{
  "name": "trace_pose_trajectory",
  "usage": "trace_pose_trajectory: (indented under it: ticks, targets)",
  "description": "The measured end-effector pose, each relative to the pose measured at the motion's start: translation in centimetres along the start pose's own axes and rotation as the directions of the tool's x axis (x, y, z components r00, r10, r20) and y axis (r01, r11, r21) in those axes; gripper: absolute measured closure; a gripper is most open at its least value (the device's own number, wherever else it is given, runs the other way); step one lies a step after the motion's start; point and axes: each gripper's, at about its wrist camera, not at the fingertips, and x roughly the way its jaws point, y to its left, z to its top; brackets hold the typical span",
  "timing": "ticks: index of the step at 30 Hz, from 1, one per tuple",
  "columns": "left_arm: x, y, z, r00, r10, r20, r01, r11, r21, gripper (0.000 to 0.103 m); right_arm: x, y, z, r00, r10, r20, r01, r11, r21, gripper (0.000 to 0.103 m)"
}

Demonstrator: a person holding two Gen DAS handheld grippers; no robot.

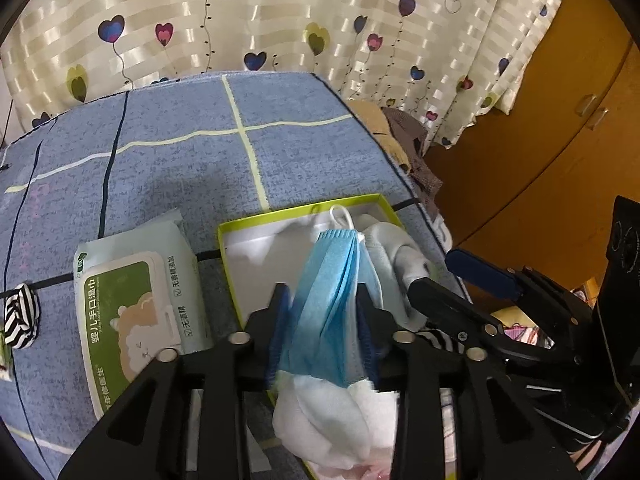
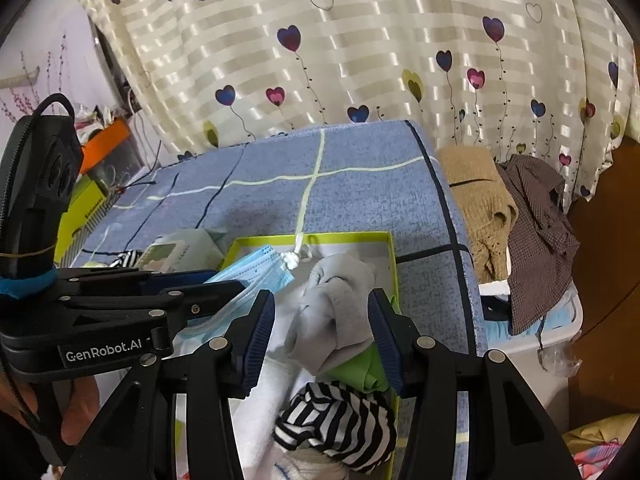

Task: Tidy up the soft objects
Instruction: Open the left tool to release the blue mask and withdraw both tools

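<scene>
Presently, item one: blue face mask point(image 1: 336, 280), folded, lying over the near edge of the green-rimmed box point(image 1: 304, 210), its white ear loops point(image 1: 340, 214) inside. I see it between the fingers of my left gripper point(image 1: 322, 300), whose jaws stand apart and do not press it.

Item two: grey sock point(image 2: 336, 300), bunched, in the box, between the spread jaws of my right gripper point(image 2: 322, 304); no grip.

Item three: black-and-white striped sock point(image 2: 340, 420), at the box's near end beside a green cloth point(image 2: 360, 372).

Item four: white cloth point(image 1: 332, 420), below the mask.

Item five: wet-wipes pack point(image 1: 136, 300), left of the box, on the blue checked tabletop point(image 1: 180, 160).

Item six: second striped sock point(image 1: 20, 316), at the far left.

Backdrop: heart-print curtain point(image 1: 280, 12).
</scene>
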Motion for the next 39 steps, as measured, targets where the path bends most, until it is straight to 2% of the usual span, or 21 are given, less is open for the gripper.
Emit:
trace_pose_trajectory:
  ticks: [7,19,25,28,39]
  targets:
    - [-1.1,-0.4,-0.4,0.999,-0.040,0.002,0.040,0.999,0.014,0.058,-1.7,0.4,0.0,1.000,-0.025,0.016,0.025,1.000,0.009,0.055]
    - [-6.9,1.3,-2.5,0.991,-0.085,0.100,0.087,0.996,-0.011,0.058,-5.6,4.3,-0.5,0.997,-0.054,0.051,0.054,0.998,-0.012,0.055]
    - [-10.5,3.6,-4.5,0.985,-0.071,0.158,0.077,0.996,-0.034,0.058,-6.4,8.1,-1.1,0.998,-0.035,0.057,0.038,0.998,-0.049,0.055]
    - [-12.6,4.6,-5.6,0.977,-0.033,0.208,0.041,0.999,-0.033,0.058,-6.7,10.3,-1.3,0.998,-0.007,0.064,0.012,0.997,-0.076,0.055]
    - [-16.6,9.3,-10.1,0.951,-0.003,0.308,0.045,0.991,-0.129,0.058,-6.7,17.2,-2.5,0.996,0.067,0.064,-0.056,0.986,-0.157,0.055]
